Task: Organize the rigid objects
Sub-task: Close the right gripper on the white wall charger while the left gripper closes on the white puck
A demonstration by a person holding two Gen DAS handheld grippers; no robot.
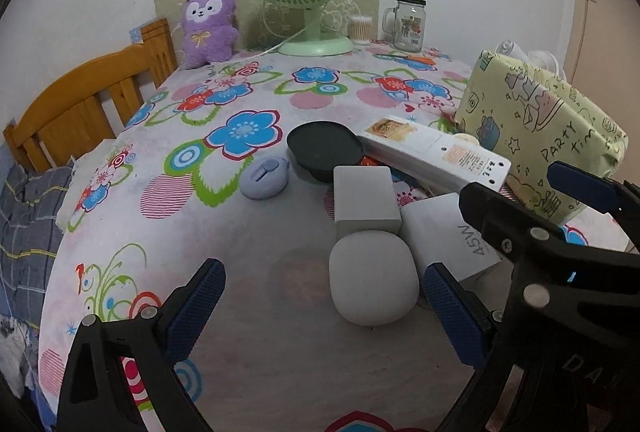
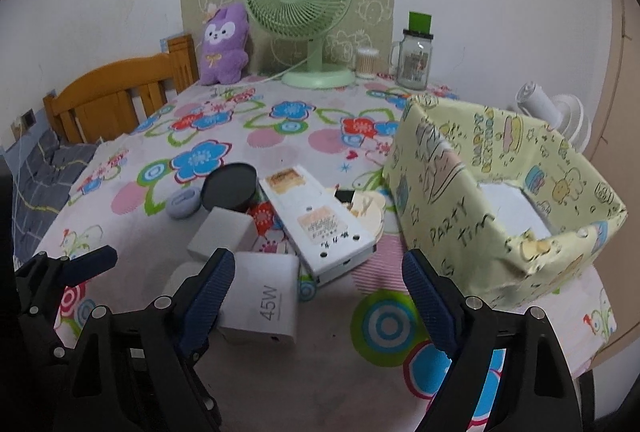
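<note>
On the flowered tablecloth (image 1: 248, 260) lies a cluster: a dark round dish (image 1: 325, 147), a long white power strip (image 1: 436, 155), a grey box (image 1: 366, 197), a white 45W charger (image 1: 448, 236), a white rounded case (image 1: 374, 278) and a lavender oval holder (image 1: 266, 177). My left gripper (image 1: 324, 312) is open, with the rounded case between its fingers, nearer the right one, untouched. My right gripper (image 2: 320, 296) is open low over the cloth, with the 45W charger (image 2: 264, 300) beside its left finger. The yellow-green paper-covered box (image 2: 500, 216) stands open-topped at right.
A green fan (image 2: 300, 3), a purple plush (image 2: 224, 43), a glass jar (image 2: 414, 59) and a cotton-swab tub (image 2: 366, 61) line the back wall. A wooden headboard (image 1: 80, 111) and bedding (image 1: 24, 216) lie left of the table. A white fan (image 2: 552, 111) stands behind the box.
</note>
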